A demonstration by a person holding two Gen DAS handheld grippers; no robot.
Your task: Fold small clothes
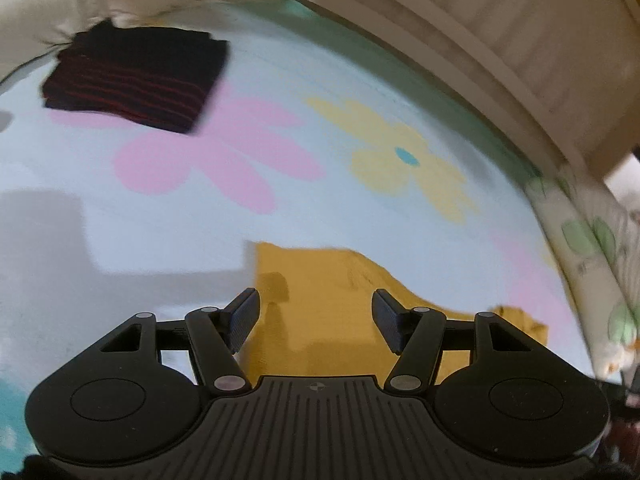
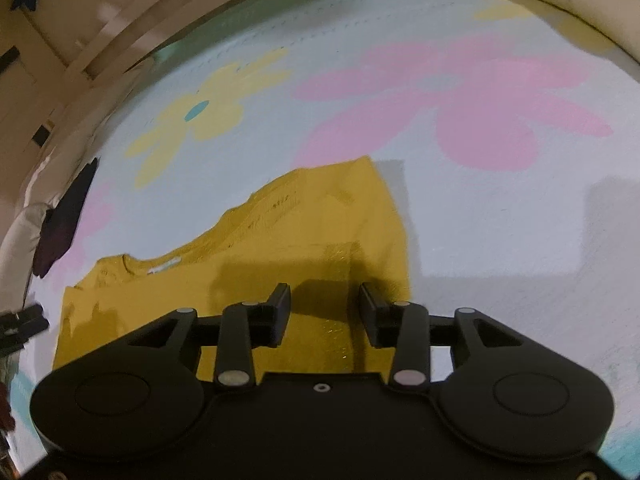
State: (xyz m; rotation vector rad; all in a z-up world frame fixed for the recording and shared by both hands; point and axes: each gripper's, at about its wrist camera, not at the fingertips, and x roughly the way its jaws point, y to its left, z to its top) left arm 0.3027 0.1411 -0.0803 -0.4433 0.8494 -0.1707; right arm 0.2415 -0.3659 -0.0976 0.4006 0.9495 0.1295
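Observation:
A mustard-yellow small shirt [image 2: 280,240] lies flat on the pale blue flowered bedspread [image 2: 500,240], its neckline toward the left of the right wrist view and one side folded over. My right gripper [image 2: 325,312] hovers over the shirt's near edge, jaws apart, nothing between the pads. In the left wrist view the same yellow shirt [image 1: 320,300] lies under and ahead of my left gripper [image 1: 316,320], which stands open and empty. A folded dark garment with red stripes [image 1: 136,80] rests at the far left of the bedspread [image 1: 360,220].
A wooden bed frame [image 1: 500,40] curves along the far side. A floral pillow [image 1: 592,240] lies at the right edge in the left wrist view, a white pillow [image 1: 36,8] behind the dark garment. A dark cloth [image 2: 64,220] lies at the left in the right wrist view.

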